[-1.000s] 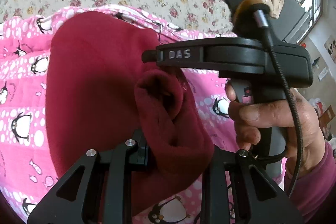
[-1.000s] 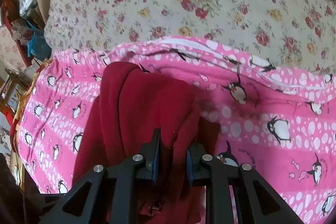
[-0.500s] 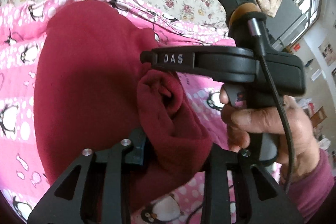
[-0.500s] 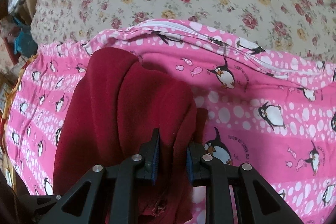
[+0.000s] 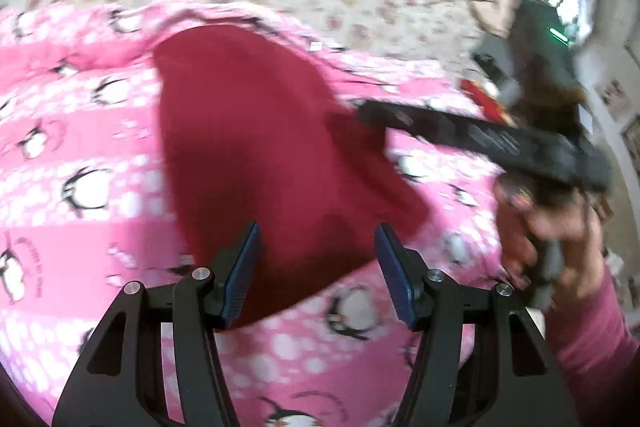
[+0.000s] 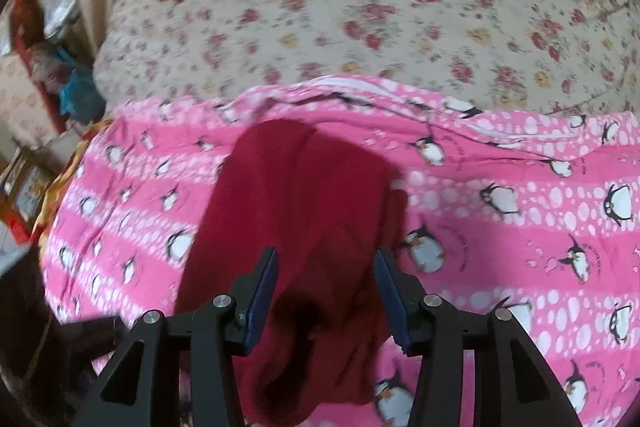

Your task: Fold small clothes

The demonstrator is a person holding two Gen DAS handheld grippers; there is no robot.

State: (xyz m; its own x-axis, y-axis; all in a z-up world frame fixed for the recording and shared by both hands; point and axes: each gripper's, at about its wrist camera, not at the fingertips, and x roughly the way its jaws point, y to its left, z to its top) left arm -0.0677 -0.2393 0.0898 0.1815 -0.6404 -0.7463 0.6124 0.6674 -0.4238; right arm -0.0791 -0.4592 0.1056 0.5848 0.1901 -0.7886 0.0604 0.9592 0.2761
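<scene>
Letting go of the dark red garment as I am opening both grippers over the pink penguin blanket on the bed.

I am spreading the left gripper and the right gripper; the cloth is lying under and between the fingers of each, but the blue pads are no longer pressing it. I am judging a fold as just laid down, so the next move is calling for a fresh pinch on a free edge. Motion blur is smearing the left view, the garment's near hem is running behind the right gripper's fingers, and I cannot tell how many layers are stacked.
</scene>
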